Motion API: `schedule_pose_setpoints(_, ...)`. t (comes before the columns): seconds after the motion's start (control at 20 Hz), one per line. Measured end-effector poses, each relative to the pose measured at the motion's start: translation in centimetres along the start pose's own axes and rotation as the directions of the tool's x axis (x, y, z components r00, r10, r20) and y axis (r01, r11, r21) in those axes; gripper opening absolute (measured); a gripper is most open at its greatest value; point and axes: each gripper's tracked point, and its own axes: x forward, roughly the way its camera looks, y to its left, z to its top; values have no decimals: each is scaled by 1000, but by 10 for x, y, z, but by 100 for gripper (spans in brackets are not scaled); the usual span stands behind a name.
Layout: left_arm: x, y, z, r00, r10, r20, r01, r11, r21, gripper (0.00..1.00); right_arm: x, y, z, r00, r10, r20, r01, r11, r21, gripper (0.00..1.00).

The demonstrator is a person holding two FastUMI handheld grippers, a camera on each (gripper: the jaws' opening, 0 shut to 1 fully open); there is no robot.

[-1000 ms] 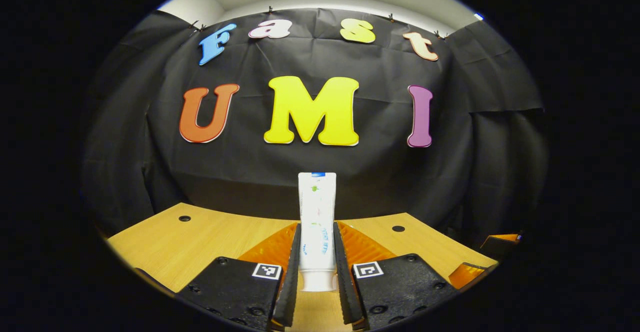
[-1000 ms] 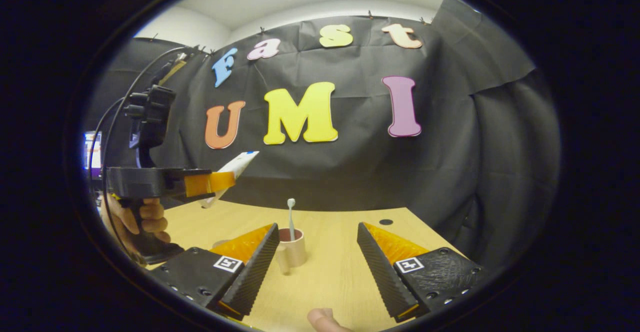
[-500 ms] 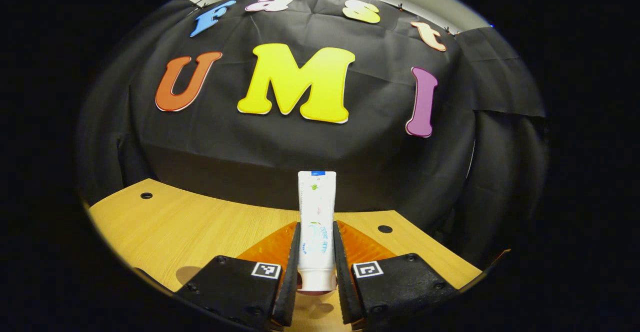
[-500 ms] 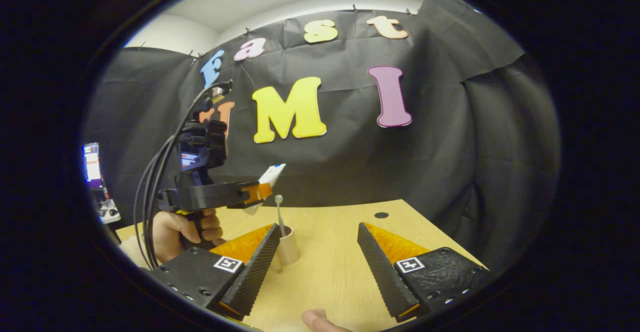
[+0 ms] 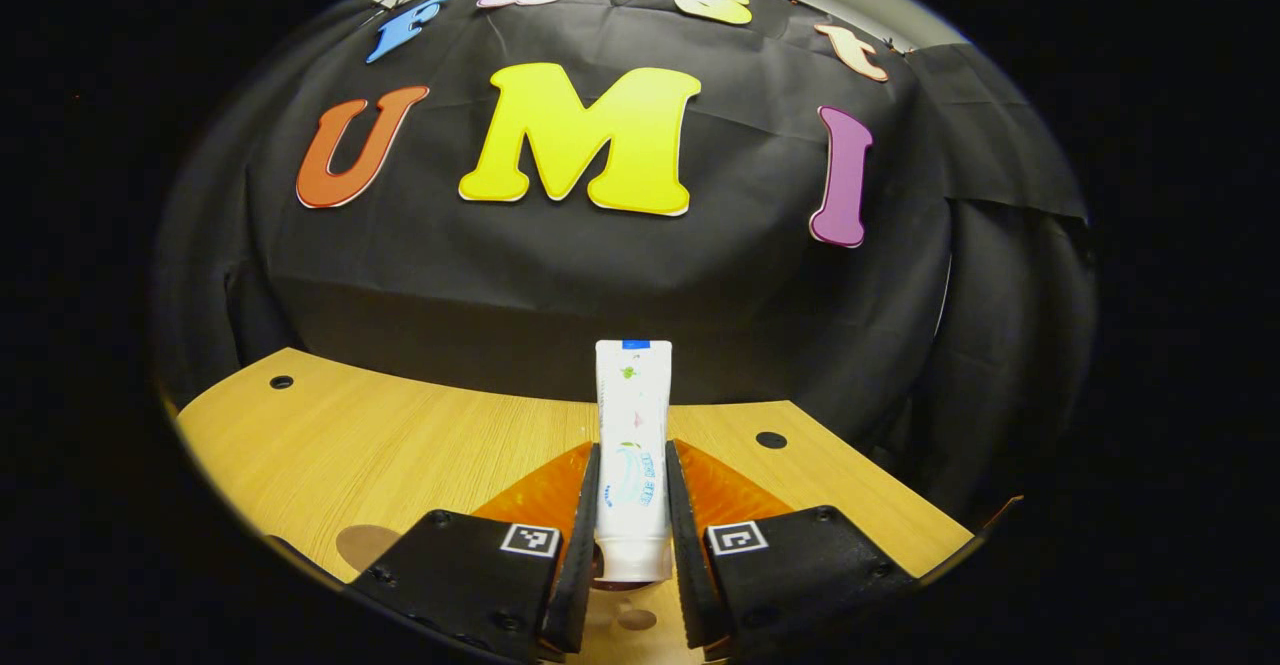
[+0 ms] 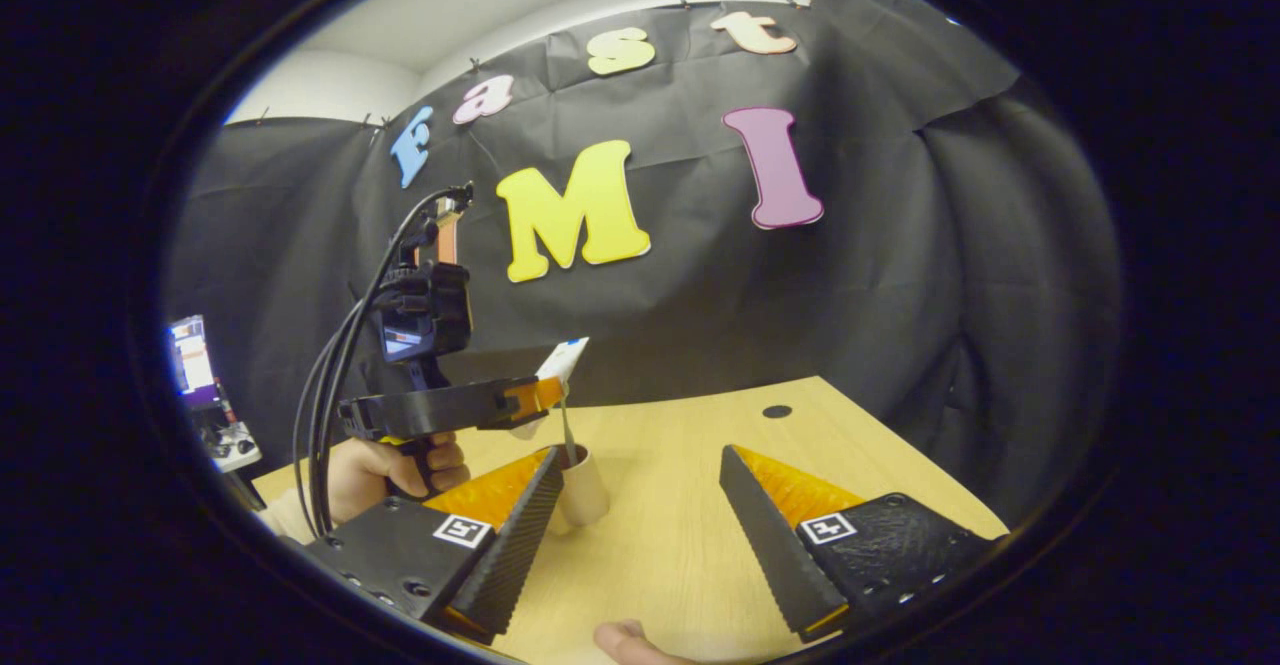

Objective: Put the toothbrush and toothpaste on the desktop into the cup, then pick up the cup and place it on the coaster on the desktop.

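Left claw [image 5: 633, 545] pinches the toothpaste [image 5: 633, 425] over the cup [image 6: 583, 485], lower centre; right claw [image 6: 640, 535] wide, idle; lower straight, cap first, missing the toothbrush [image 6: 566, 432]

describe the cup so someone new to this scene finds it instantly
On the light wooden desktop, look just beyond the right gripper, by its left finger. The cup is a small tan cylinder standing upright, the one item with a toothbrush sticking up out of it.
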Motion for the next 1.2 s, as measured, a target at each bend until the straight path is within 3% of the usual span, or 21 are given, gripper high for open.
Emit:
schedule_pose_setpoints(0.25, -3, 5, 5, 1000, 6, 9, -7, 1000, 19, 44, -1, 8, -3, 1000, 27, -8, -27, 1000, 4, 96)
schedule_pose_setpoints(0.7, -19, 13, 9, 1000, 17, 11, -17, 1000, 26, 41, -1, 15, -6, 1000, 24, -15, -25, 999, -27, 96)
schedule_pose_setpoints(0.75, -21, 17, 9, 1000, 22, 10, -22, 1000, 23, 50, -1, 17, -7, 1000, 24, -17, -25, 999, -29, 96)
schedule_pose_setpoints(0.8, -24, 19, 8, 1000, 29, 9, -30, 999, 21, 39, -1, 18, -7, 1000, 22, -20, -23, 999, -32, 96)
schedule_pose_setpoints(0.85, -27, 23, 7, 999, 36, 3, -36, 999, 21, 50, 0, 19, -9, 1000, 21, -23, -21, 999, -36, 96)
schedule_pose_setpoints(1.05, -49, 30, 2, 1000, 23, -5, -23, 1000, -15, 71, 3, 29, -15, 999, 16, -38, -19, 998, -60, 96)
schedule_pose_setpoints(1.1, -62, 34, 5, 1000, 17, 18, -17, 1000, -20, 85, 5, 35, -19, 999, 12, -48, -15, 998, -67, 96)
schedule_pose_setpoints(1.2, -80, 37, 8, 999, 18, 40, -18, 1000, -14, 87, 9, 44, -23, 998, 14, -62, -20, 995, -100, 99)
